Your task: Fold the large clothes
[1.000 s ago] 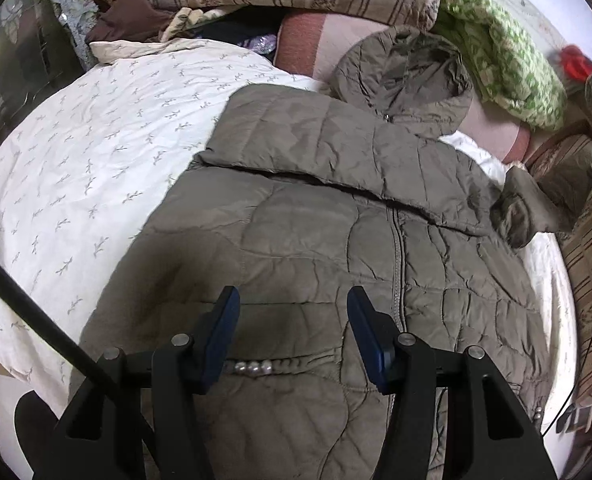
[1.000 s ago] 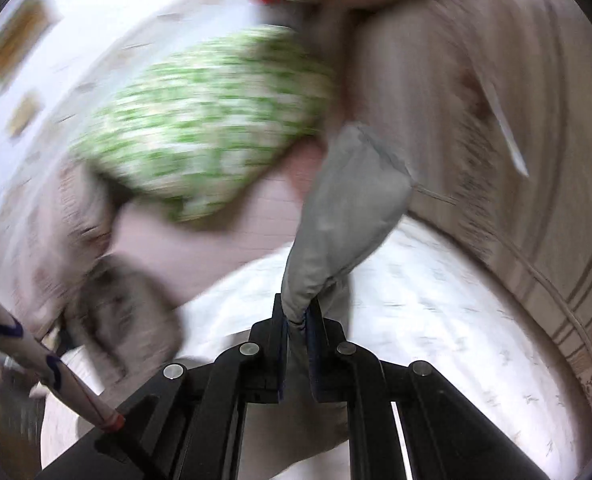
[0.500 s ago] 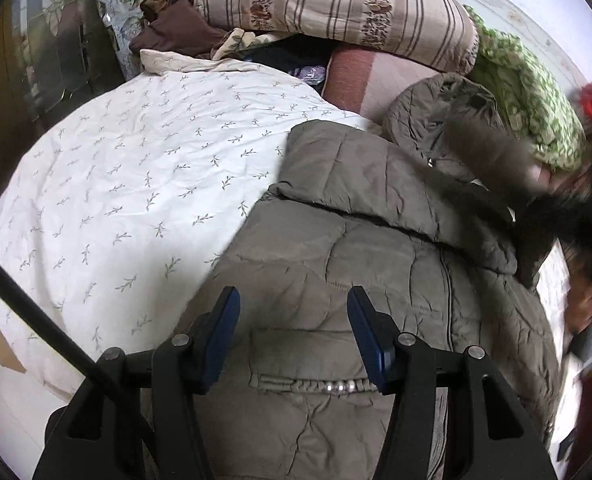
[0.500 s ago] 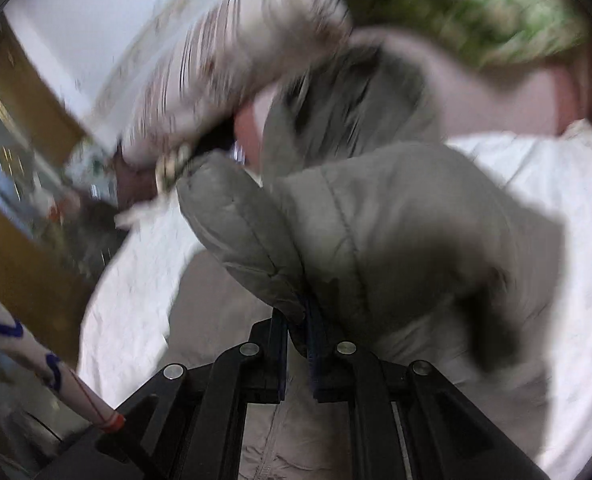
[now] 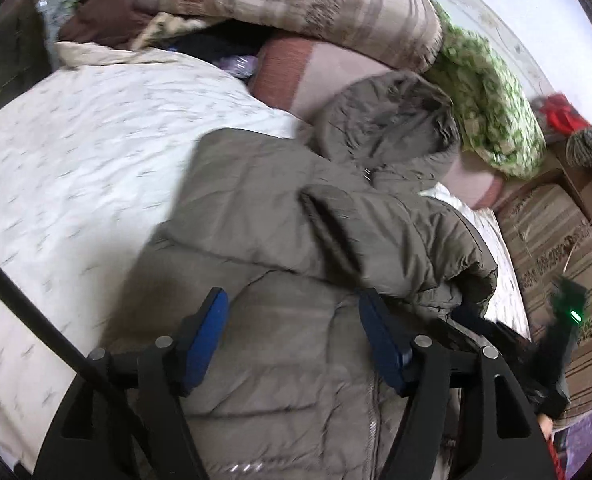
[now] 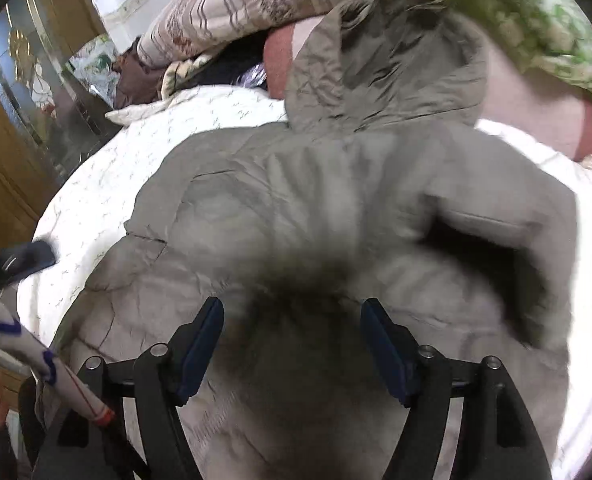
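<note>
An olive quilted hooded jacket [image 5: 280, 240] lies on a bed with a white patterned sheet [image 5: 76, 152]. Both sleeves are folded across its chest; the right sleeve [image 5: 396, 240] lies on top. The hood [image 5: 388, 120] rests toward the pillows. My left gripper [image 5: 292, 320] is open and empty above the jacket's lower front. In the right wrist view the jacket [image 6: 316, 208] fills the middle and my right gripper [image 6: 292, 332] is open and empty above the folded sleeve [image 6: 496, 220]. The right gripper's body also shows in the left wrist view [image 5: 536, 344].
Striped pillows [image 5: 296, 4], a pink pillow [image 5: 316, 76] and a green patterned blanket [image 5: 492, 96] are piled at the head of the bed. A striped bedcover [image 5: 556, 248] lies to the right. A wooden wardrobe [image 6: 12, 152] stands at the left.
My right gripper carried the right sleeve across the jacket, laid it on the chest and opened. My left gripper stayed open and shifted slightly over the jacket.
</note>
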`<state>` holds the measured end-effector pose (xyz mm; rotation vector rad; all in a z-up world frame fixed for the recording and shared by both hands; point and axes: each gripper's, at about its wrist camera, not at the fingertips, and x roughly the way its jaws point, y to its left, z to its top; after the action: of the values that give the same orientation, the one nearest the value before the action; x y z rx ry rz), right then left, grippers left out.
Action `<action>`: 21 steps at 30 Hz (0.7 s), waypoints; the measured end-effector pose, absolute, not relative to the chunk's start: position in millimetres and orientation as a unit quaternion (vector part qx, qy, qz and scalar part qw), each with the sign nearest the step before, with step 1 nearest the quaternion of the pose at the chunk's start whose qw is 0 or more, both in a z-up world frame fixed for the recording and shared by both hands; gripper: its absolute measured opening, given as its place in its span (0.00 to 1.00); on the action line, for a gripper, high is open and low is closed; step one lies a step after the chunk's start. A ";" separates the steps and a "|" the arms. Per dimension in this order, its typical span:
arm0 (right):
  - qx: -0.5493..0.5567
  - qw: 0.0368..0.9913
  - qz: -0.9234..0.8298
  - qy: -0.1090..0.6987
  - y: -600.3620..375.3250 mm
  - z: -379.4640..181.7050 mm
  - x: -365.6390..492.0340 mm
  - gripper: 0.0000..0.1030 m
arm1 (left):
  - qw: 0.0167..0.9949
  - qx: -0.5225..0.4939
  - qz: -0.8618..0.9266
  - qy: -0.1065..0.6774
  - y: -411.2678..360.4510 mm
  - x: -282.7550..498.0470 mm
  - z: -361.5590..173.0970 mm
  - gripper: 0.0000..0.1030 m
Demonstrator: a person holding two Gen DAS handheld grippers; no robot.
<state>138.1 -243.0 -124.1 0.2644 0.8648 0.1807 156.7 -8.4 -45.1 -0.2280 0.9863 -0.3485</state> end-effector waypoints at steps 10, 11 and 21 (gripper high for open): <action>0.271 0.877 0.023 0.397 -343.6 -136.1 55.3 0.74 | 0.799 -0.115 -0.228 0.544 -90.8 237.0 -97.4 0.44; 0.269 0.879 0.014 0.394 -348.7 -133.8 52.3 0.74 | 0.798 -0.100 -0.216 0.554 -94.8 241.2 -100.7 0.22; 0.236 0.904 0.014 0.355 -353.7 -87.4 85.9 0.74 | 0.859 -0.078 -0.140 0.487 -31.6 260.8 -33.4 0.18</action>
<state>85.9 -353.7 -87.4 0.4886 0.7335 0.0295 260.8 -31.6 -33.4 -0.1648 1.0223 -0.2950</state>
